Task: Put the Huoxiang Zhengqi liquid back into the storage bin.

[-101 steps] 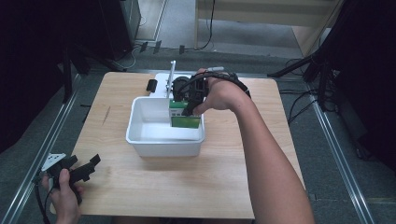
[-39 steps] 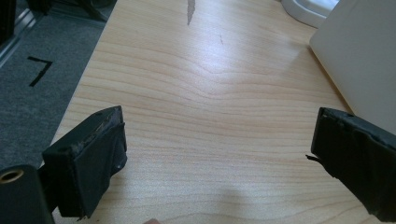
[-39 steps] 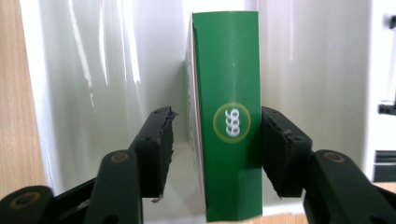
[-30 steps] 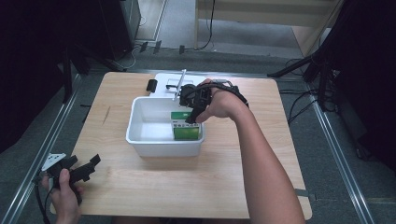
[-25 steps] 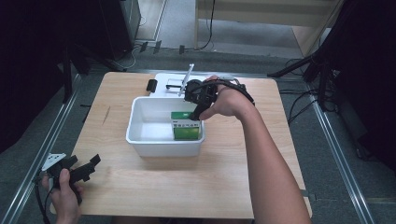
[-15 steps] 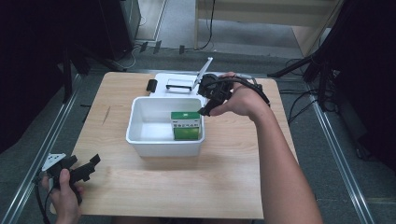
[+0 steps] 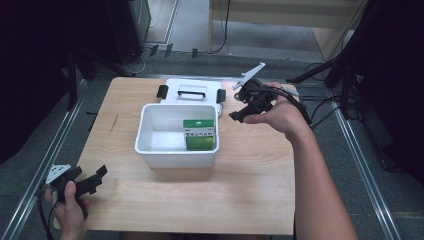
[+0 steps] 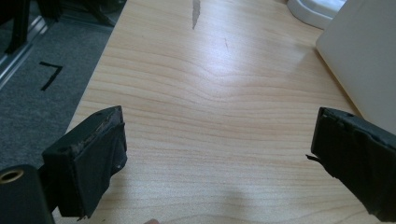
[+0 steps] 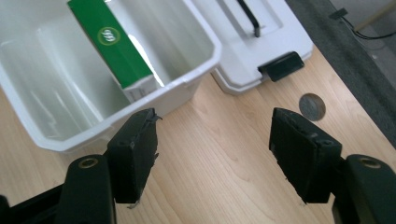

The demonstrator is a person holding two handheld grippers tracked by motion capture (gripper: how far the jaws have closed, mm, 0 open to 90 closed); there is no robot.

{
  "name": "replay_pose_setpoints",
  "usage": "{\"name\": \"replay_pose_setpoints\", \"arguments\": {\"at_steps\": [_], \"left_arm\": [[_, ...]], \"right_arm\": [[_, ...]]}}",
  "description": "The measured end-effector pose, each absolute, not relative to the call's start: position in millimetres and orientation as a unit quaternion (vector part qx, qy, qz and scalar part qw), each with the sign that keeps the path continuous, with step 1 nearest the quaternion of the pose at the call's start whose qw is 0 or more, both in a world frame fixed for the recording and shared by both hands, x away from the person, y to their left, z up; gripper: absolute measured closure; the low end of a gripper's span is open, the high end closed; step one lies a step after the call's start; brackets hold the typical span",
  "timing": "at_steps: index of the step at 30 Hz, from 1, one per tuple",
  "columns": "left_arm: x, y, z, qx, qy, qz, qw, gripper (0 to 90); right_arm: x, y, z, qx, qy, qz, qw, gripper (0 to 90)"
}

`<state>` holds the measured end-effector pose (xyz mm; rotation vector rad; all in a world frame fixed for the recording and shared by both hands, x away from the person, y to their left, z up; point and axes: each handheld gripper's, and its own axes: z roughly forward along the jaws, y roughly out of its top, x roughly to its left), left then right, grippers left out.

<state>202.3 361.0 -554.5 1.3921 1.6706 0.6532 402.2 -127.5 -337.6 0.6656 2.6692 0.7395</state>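
The wooden table (image 7: 250, 190) carries a white bin (image 7: 150, 150), its lid (image 7: 192, 90) lying just behind. A green box (image 7: 199, 135) stands upright inside against the bin's right wall. The right gripper (image 7: 240, 112), just beside that wall, is nearer, its empty jaws just widening; the left gripper (image 7: 95, 177) rests gaping, well apart.

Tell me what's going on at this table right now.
A person is working with a gripper in each hand. The green box lies inside the white bin, and the right gripper is beside the bin over the table, its jaws just opening with nothing between them. The bin's lid lies on the table behind it. The left gripper rests open near the table's front corner, holding nothing.
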Motion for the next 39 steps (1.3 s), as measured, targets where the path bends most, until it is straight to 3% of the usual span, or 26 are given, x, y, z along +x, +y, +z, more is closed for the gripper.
{"name": "replay_pose_setpoints", "arguments": {"at_steps": [13, 27, 39], "left_arm": [[200.3, 356.8, -553.2, 0.553, 0.661, 0.293, 0.414, 4.1], [200.3, 355.7, -553.2, 0.553, 0.661, 0.296, 0.412, 4.1], [199.9, 355.8, -553.2, 0.552, 0.661, 0.298, 0.413, 4.1]], "right_arm": [[387.8, -186.6, -372.1, 0.306, 0.881, 0.325, 0.159, 32.7], [367.2, -219.1, -404.4, 0.360, 0.846, 0.353, 0.172, 27.8], [334.5, -259.0, -445.0, 0.434, 0.764, 0.406, 0.250, 22.4]]}}
